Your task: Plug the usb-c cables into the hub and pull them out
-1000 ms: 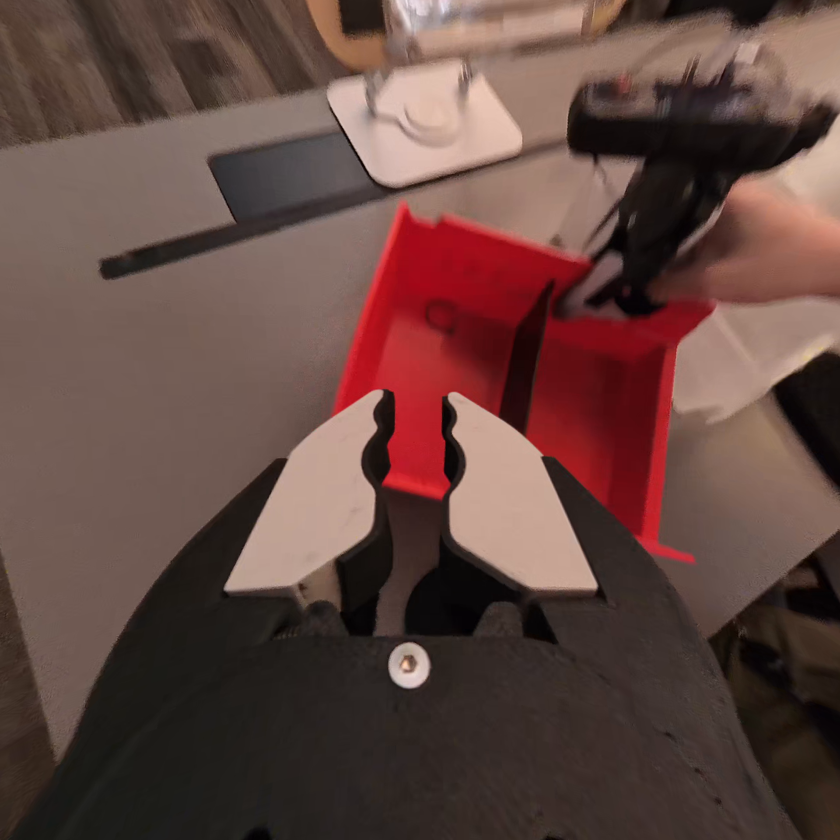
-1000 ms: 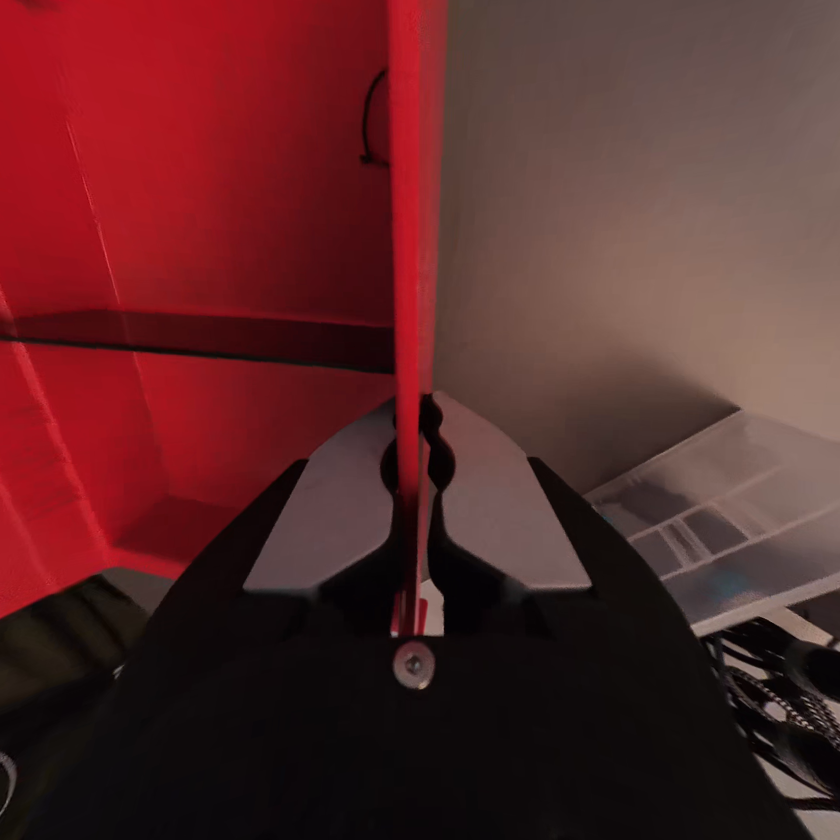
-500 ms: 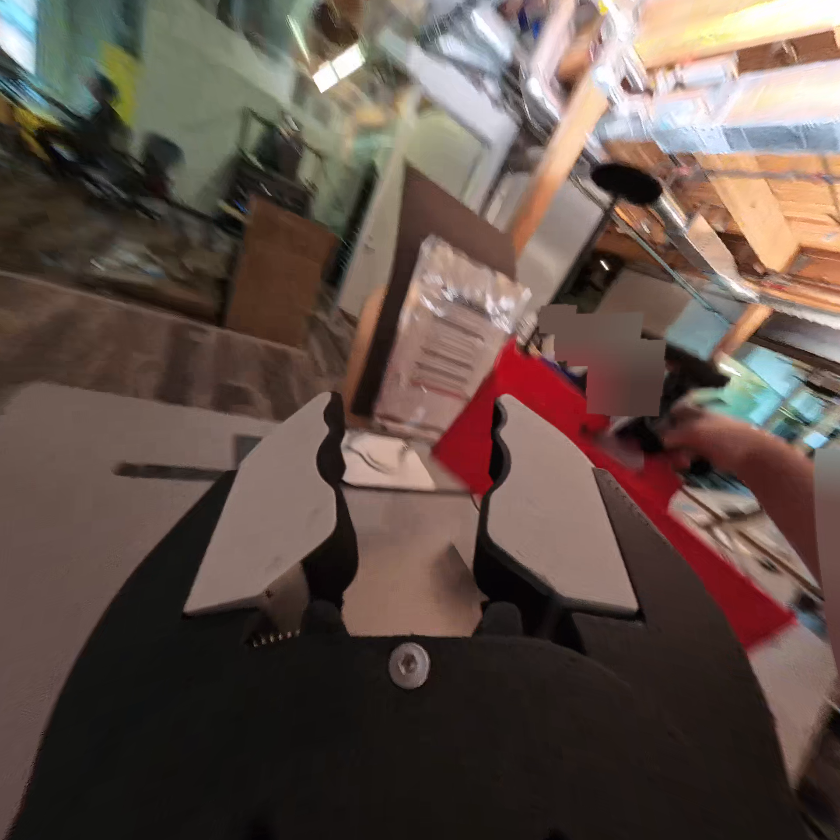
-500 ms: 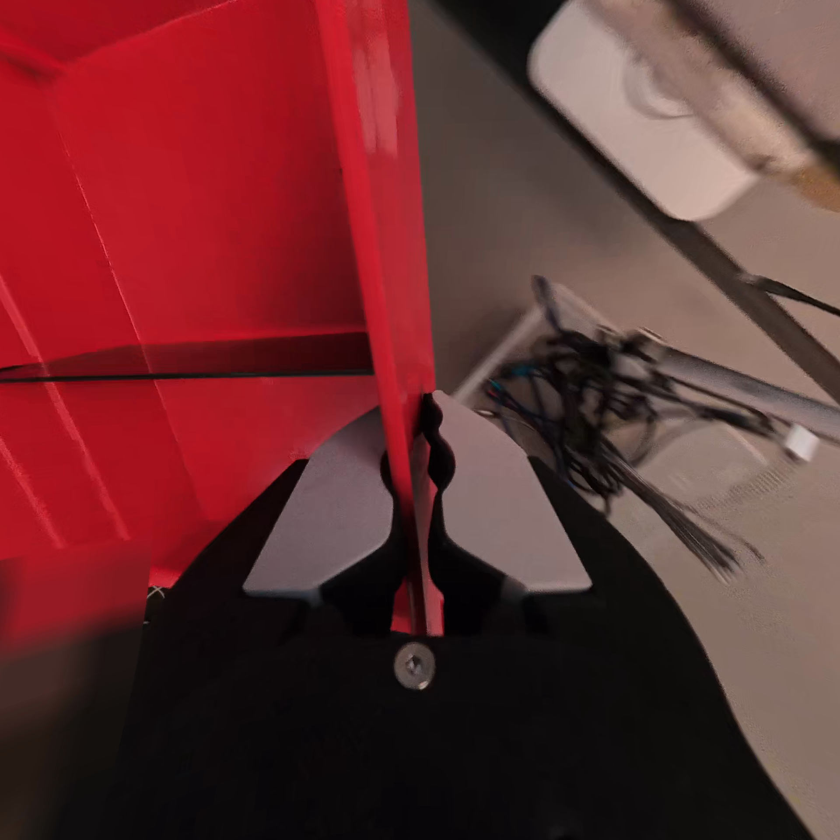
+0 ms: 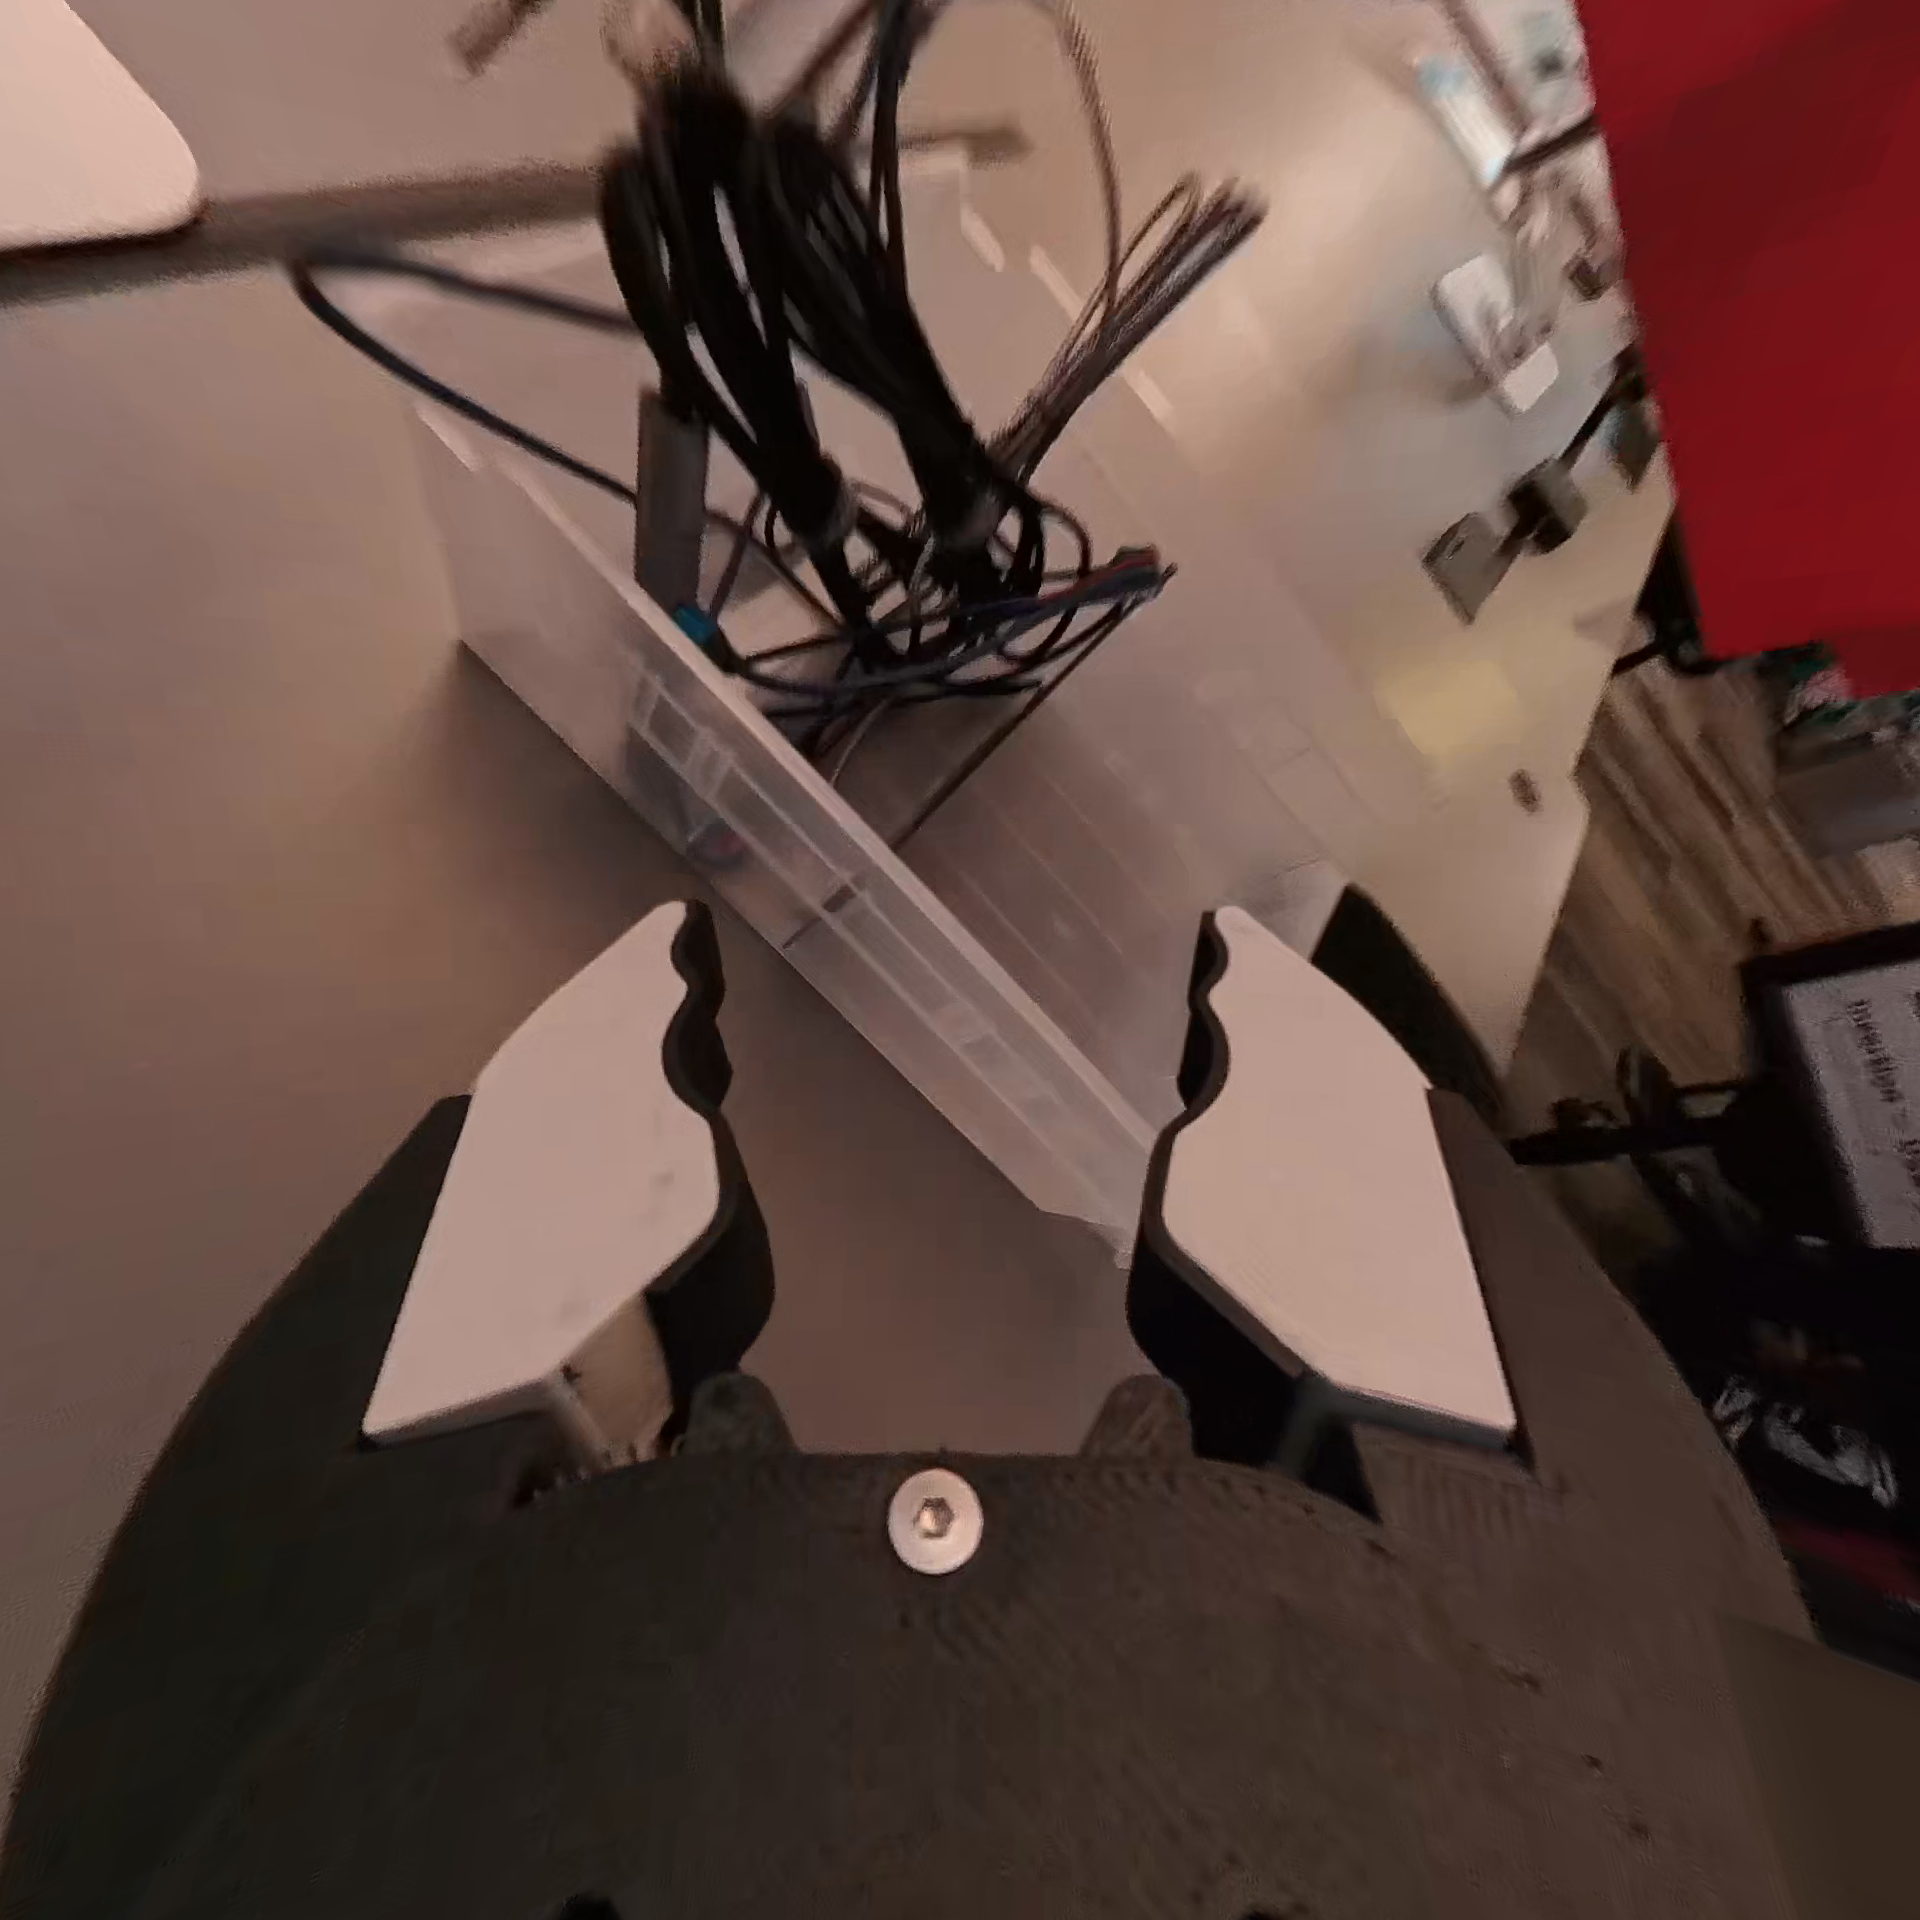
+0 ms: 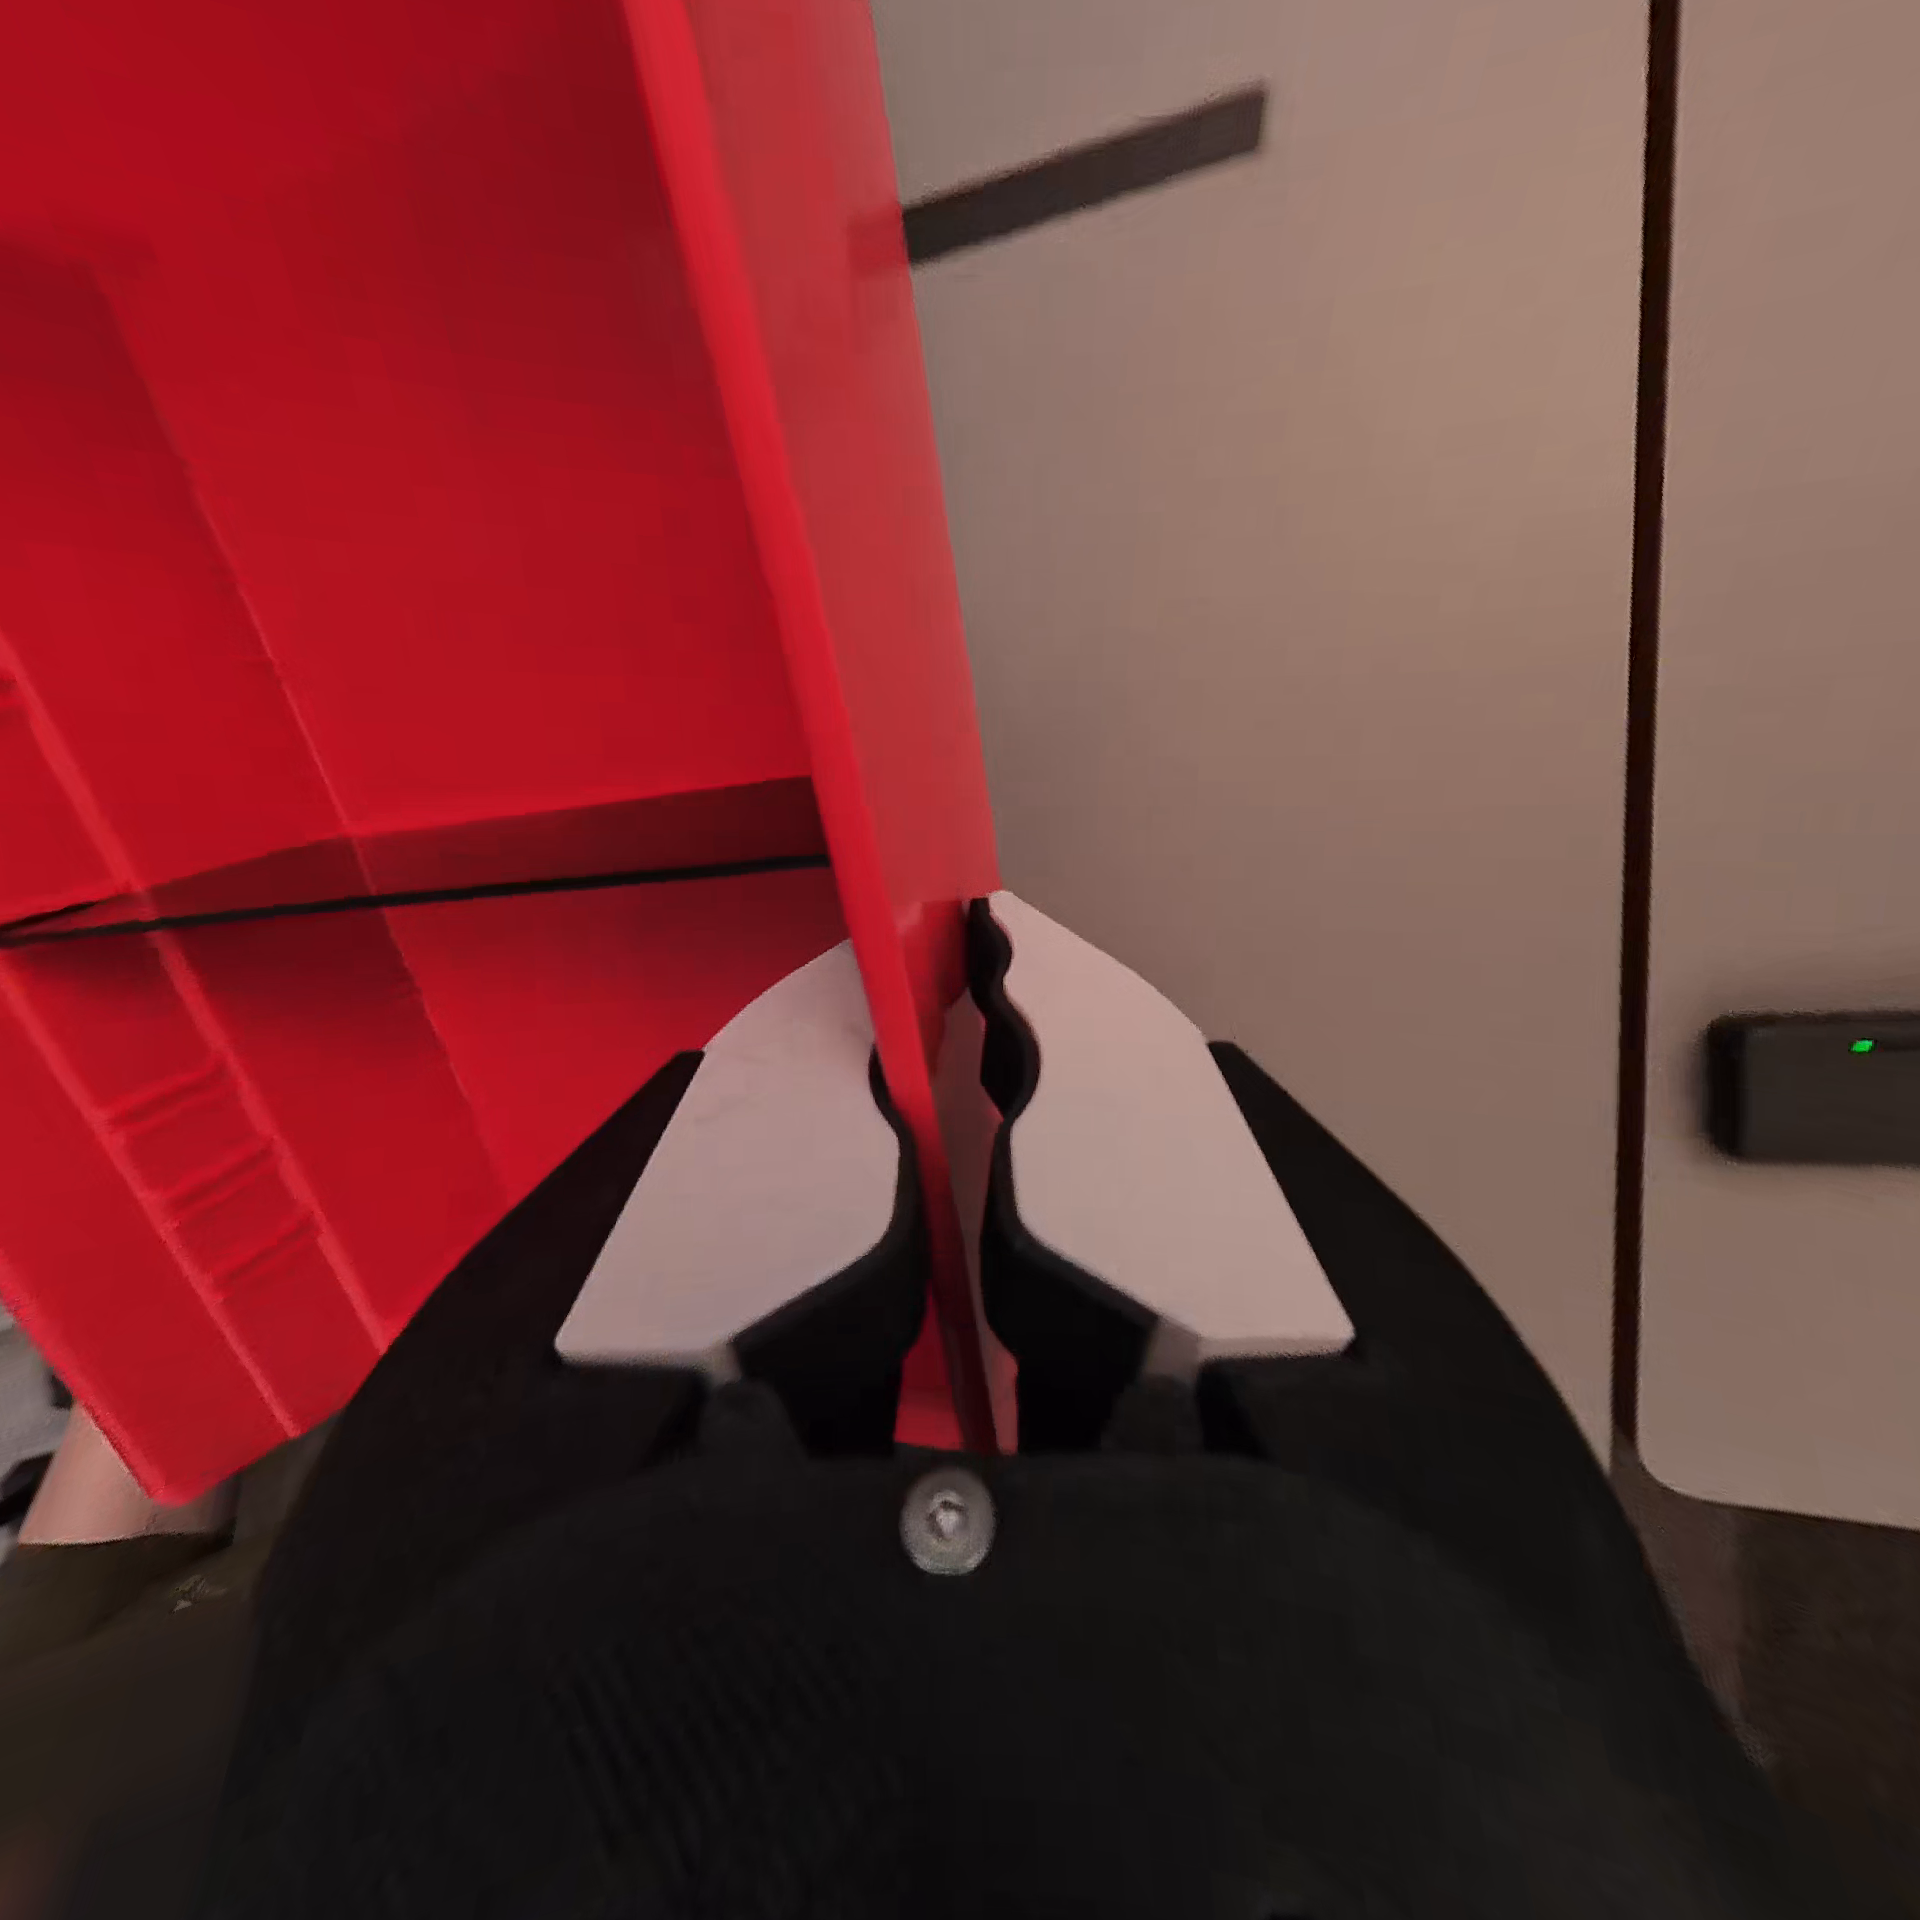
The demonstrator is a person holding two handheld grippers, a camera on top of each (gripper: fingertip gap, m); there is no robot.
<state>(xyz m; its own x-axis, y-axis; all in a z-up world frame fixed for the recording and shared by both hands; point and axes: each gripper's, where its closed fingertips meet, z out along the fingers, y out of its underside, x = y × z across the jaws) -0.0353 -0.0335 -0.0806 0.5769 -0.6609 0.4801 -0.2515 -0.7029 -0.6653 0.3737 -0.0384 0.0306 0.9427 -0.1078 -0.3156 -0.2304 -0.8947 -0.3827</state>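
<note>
My left gripper (image 5: 951,935) is open wide and empty, just above the grey table. The near edge of a clear plastic box (image 5: 831,862) runs slantwise between its fingers. Bundles of black cables (image 5: 790,343) stick up out of that box, blurred. My right gripper (image 6: 925,935) is shut on the side wall of a red bin (image 6: 416,520) and holds it tilted above the table. A corner of the red bin also shows in the left wrist view (image 5: 1766,312). A small black box with a green light (image 6: 1818,1081) lies on the table at the right.
A white flat base (image 5: 73,135) sits at the far left of the table. A dark strip (image 6: 1081,177) lies on the tabletop, and a dark seam (image 6: 1652,623) runs between two table panels. The table edge and the floor with dark gear (image 5: 1766,1039) are at the right. My hands' fingertips stand some 45 cm from each other.
My left gripper opened wider and swung down from the room to the clear box of cables. My right gripper stayed shut on the red bin wall and carried it across the table.
</note>
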